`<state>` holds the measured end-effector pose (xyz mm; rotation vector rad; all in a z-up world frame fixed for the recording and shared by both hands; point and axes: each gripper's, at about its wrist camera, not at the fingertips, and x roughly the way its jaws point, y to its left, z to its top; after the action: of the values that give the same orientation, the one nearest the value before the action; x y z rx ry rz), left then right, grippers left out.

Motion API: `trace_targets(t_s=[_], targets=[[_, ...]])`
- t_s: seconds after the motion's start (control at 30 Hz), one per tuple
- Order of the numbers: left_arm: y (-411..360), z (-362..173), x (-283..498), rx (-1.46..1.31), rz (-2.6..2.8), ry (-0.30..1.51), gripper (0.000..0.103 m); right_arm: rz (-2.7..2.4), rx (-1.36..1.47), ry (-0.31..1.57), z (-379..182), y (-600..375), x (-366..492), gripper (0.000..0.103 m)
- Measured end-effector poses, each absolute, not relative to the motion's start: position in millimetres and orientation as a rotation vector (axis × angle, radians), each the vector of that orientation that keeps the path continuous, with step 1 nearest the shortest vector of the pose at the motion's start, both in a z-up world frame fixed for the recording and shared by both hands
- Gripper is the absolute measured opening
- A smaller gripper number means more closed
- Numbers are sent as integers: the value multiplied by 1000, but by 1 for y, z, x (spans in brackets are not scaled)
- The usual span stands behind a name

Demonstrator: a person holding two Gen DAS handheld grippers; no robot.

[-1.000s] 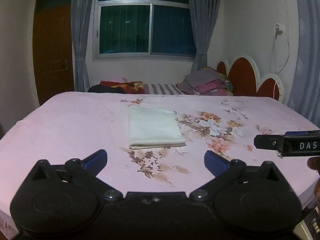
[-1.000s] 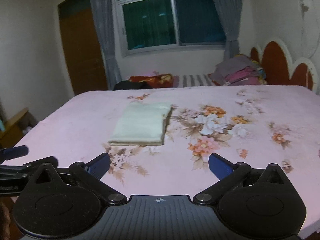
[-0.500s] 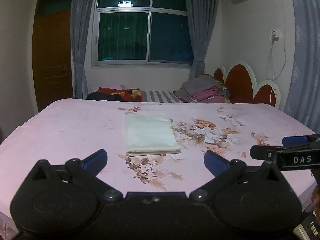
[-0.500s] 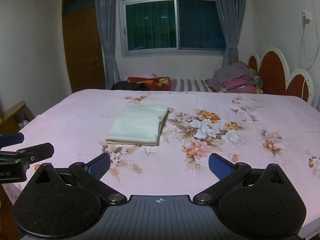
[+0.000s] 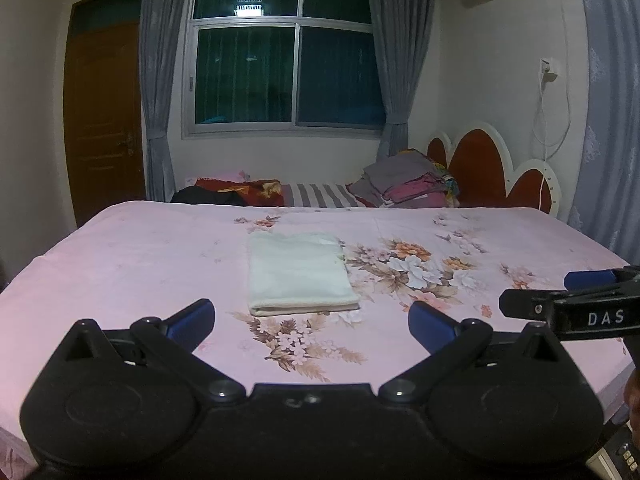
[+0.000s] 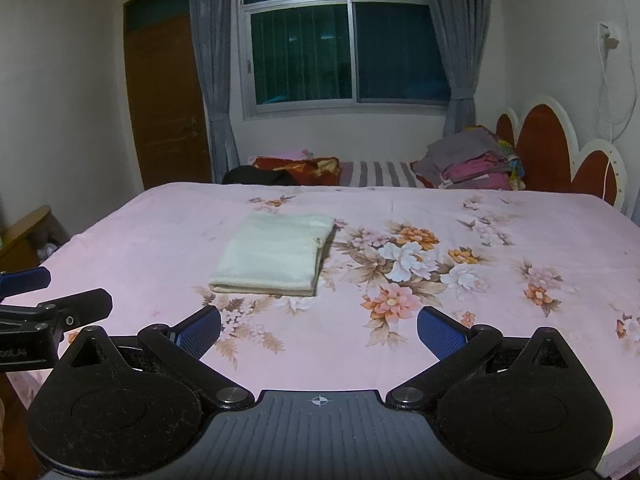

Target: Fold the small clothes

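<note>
My left gripper (image 5: pixel 311 318) and right gripper (image 6: pixel 319 326) are both spread wide, holding nothing. The folded cloth (image 5: pixel 298 276) lies flat on the bed sheet (image 5: pixel 140 264), at 12 o'clock from the left gripper and 11 from the right. Risk — snagging its stacked near edge would undo the fold. Clothes pile (image 6: pixel 476 166) at 1 o'clock — too far to make out separate items.

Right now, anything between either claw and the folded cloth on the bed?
Nothing visible. The folded cloth lies flat on the pink floral sheet, with only bare sheet between it and the open left claw. Same from the open right claw: bare sheet up to the cloth.
</note>
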<state>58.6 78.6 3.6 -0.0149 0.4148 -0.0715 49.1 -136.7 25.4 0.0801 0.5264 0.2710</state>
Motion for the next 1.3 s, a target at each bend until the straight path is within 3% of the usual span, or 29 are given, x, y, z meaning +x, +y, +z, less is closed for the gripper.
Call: trace_targets(t_s=[1.3], targets=[[83,8,60,-13,-65,407,103,281,73,523,28,-140,53,103]])
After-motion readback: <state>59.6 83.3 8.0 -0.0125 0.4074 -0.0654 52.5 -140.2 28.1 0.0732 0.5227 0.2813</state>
